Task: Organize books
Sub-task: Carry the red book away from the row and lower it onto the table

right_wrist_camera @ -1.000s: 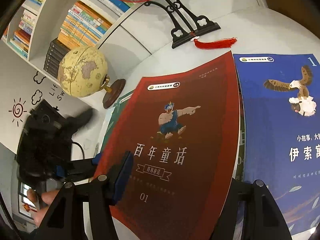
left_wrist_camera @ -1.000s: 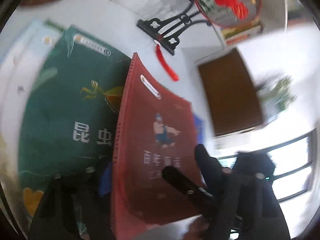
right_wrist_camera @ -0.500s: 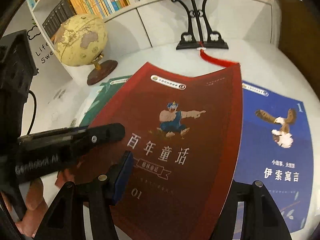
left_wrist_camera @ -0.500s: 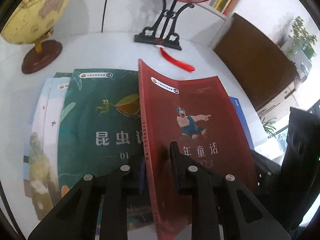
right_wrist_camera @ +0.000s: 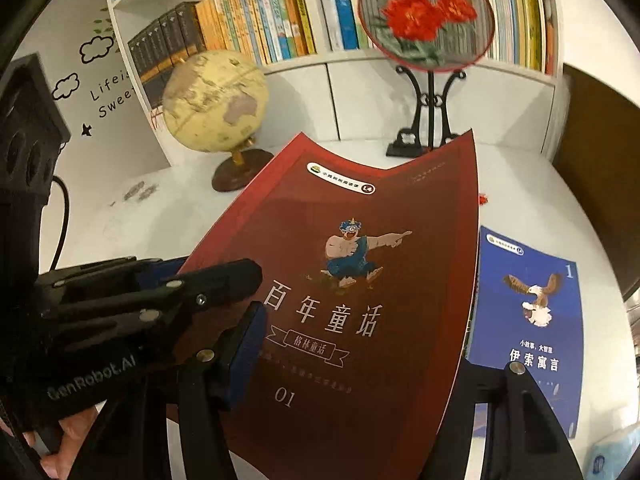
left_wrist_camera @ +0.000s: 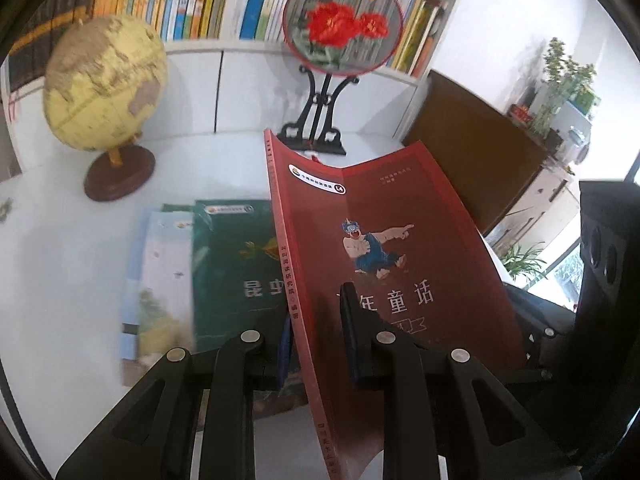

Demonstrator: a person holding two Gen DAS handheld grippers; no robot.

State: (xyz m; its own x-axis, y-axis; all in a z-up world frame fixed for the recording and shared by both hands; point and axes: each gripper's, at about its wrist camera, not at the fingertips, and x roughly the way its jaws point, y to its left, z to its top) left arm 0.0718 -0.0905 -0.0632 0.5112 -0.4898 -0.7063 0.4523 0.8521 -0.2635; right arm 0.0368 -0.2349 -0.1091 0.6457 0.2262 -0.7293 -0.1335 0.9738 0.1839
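Note:
A red book point(left_wrist_camera: 384, 248) with a cartoon figure on its cover is lifted off the white table and tilted up. My left gripper point(left_wrist_camera: 316, 332) is shut on its spine edge. My right gripper point(right_wrist_camera: 360, 360) also grips the red book point(right_wrist_camera: 360, 280) across its lower edge, one finger on the cover, the other hidden behind it. A green book point(left_wrist_camera: 236, 268) lies on a stack of pale books point(left_wrist_camera: 160, 264) at the left. A blue book point(right_wrist_camera: 528, 320) with an eagle lies flat at the right.
A yellow globe point(left_wrist_camera: 104, 88) on a brown base stands at the back left. A round red-flower fan point(left_wrist_camera: 344, 32) on a black stand is behind the books. A shelf of upright books point(right_wrist_camera: 256, 28) lines the back wall. A brown cabinet point(left_wrist_camera: 472, 152) is at the right.
The red book has been raised and tilted more upright, both grippers still on it. Both cameras now look higher, toward the bookshelf.

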